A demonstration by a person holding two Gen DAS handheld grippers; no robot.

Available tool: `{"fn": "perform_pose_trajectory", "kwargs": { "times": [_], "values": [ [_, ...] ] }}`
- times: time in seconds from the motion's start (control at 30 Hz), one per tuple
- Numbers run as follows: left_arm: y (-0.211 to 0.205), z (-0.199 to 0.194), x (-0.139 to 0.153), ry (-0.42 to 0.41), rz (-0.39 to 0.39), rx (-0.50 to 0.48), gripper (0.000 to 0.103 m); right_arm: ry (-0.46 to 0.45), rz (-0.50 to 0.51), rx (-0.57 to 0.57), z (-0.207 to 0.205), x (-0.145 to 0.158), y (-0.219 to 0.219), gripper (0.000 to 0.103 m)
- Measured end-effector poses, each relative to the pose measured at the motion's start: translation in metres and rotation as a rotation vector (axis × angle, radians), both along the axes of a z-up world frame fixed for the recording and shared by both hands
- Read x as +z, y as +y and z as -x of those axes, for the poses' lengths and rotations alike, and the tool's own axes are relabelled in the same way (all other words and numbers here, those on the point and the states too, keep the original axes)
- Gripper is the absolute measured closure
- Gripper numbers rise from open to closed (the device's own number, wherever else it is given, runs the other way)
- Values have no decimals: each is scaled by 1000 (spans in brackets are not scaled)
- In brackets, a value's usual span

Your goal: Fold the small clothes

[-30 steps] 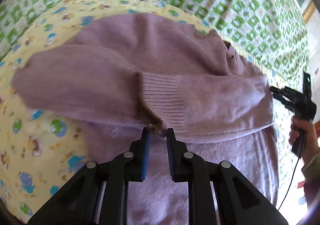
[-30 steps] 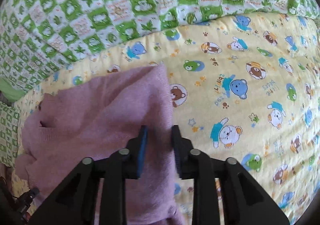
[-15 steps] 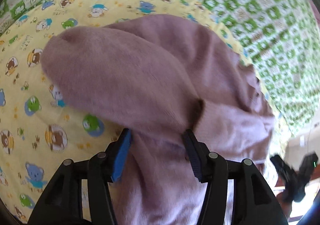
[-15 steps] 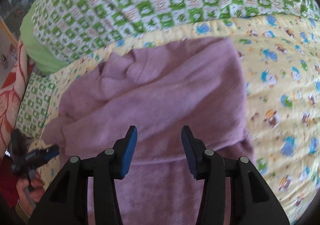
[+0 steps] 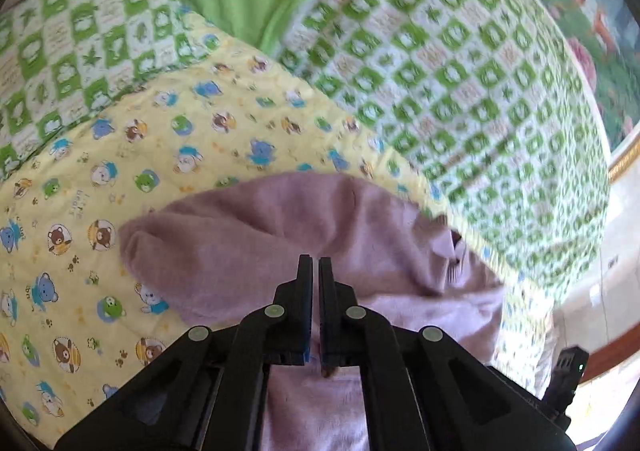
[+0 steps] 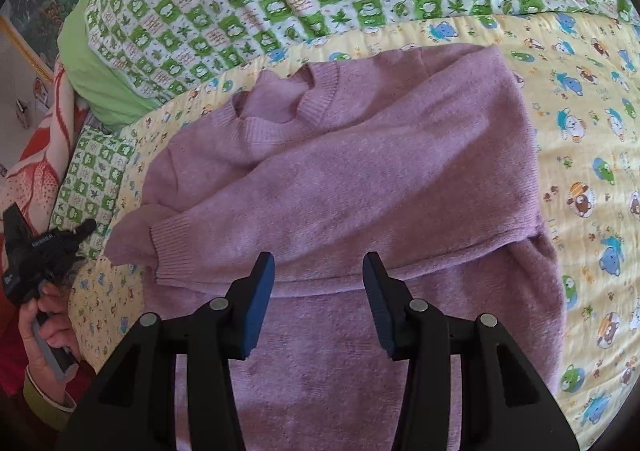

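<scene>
My left gripper and right gripper are matte black, with angular linkage arms pinned by round silver rivets. My fingers carry blue pads on their inner faces. An olive-green cuff rings my left wrist.

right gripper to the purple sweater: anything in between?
Nothing visible. The right gripper hangs open directly over the purple sweater, with only the folded sleeve of that same sweater under its fingers. The yellow blanket beside it is bare.
</scene>
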State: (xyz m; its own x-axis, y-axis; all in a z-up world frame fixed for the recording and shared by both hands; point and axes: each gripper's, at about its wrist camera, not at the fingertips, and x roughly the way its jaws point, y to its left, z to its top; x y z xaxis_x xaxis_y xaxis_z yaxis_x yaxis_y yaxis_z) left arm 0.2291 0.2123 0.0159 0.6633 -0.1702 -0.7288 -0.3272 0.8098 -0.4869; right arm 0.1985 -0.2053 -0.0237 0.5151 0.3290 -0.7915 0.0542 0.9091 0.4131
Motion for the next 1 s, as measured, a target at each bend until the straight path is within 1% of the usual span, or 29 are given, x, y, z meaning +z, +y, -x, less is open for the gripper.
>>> {"fn": "perform_pose_trajectory", "kwargs": {
  "times": [0.07, 0.13, 0.17, 0.2, 0.23, 0.3, 0.37, 0.43, 0.5, 0.53, 0.57, 0.6, 0.63, 0.77, 0.8, 0.9, 0.93, 1.0],
  "values": [
    [-4, 0, -14, 64, 39, -18, 94, 0, -8, 20, 0, 0, 8, 56],
    [-6, 4, -36, 132, 84, 1, 75, -3, -23, 28, 3, 1, 13, 56],
    [-6, 8, -47, 159, 101, 21, 71, -3, -23, 31, 4, 2, 15, 56],
    [-4, 11, -57, 188, 120, 42, 62, -3, -23, 36, 6, 2, 17, 56],
    [-1, 12, -70, 228, 160, 69, 52, -3, -23, 41, 7, 2, 18, 56],
    [4, 13, -87, 252, 241, 114, 51, 3, -21, 51, 10, 1, 20, 56],
    [8, 10, -97, 268, 275, 148, 50, 8, -16, 53, 12, 0, 20, 56],
    [12, 3, -101, 257, 320, 172, 47, 12, -7, 51, 15, -2, 18, 56],
    [18, -5, -100, 243, 339, 194, 45, 24, -7, 45, 16, -5, 16, 56],
    [20, -10, -99, 233, 333, 205, 50, 29, -6, 41, 16, -6, 14, 56],
    [21, -14, -97, 224, 316, 215, 58, 34, -4, 37, 16, -8, 13, 56],
    [23, -17, -96, 218, 309, 215, 93, 39, -3, 35, 16, -9, 12, 56],
    [25, -19, -94, 212, 302, 209, 97, 44, -3, 32, 16, -10, 11, 56],
    [33, -7, -62, 104, 250, 201, 100, 44, -1, 26, 14, -10, 10, 56],
    [34, -3, -51, 69, 255, 196, 100, 39, 0, 28, 14, -9, 11, 56],
    [31, 7, -12, -56, 332, 172, 100, 27, -2, 34, 11, -6, 14, 56],
    [26, 6, 5, -102, 348, 143, 100, 23, -8, 37, 10, -4, 16, 56],
    [5, -3, 34, -162, 359, 58, 100, 13, -24, 41, 9, -1, 20, 56]
  ]
}}
